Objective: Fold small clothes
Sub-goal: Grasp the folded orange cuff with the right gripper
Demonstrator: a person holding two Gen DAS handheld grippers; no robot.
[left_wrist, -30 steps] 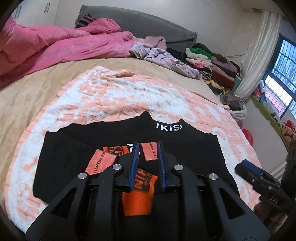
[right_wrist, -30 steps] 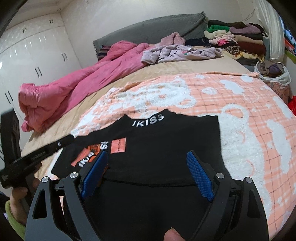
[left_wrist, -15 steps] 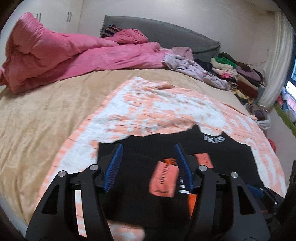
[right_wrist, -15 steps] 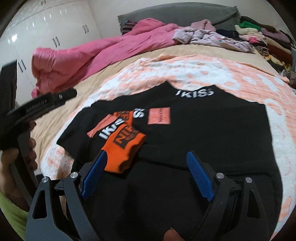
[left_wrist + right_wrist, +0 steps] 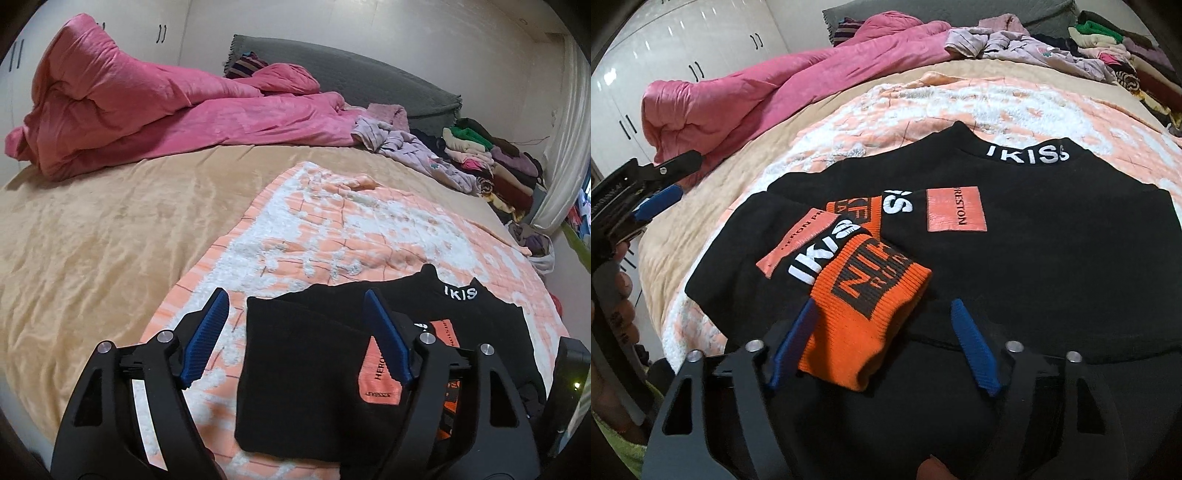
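Note:
A small black sweatshirt (image 5: 1052,266) with a white IKISS collar and orange patches lies on the peach-and-white blanket (image 5: 332,229). Its sleeve is folded over the chest, and the orange ribbed cuff (image 5: 868,314) lies between my right fingers. My right gripper (image 5: 882,343) is open and empty just above the lower front of the garment. My left gripper (image 5: 295,332) is open and empty over the garment's left edge (image 5: 303,369). It also shows at the left edge of the right wrist view (image 5: 657,199).
A crumpled pink duvet (image 5: 147,107) lies at the head of the tan-sheeted bed (image 5: 92,240). A lilac garment (image 5: 417,147) and a stack of folded clothes (image 5: 495,166) sit at the far right. White wardrobe doors (image 5: 683,48) stand to the left.
My left gripper has let go of the sleeve, opened, and moved left off the garment's middle. My right gripper has stayed open and moved left over the orange cuff.

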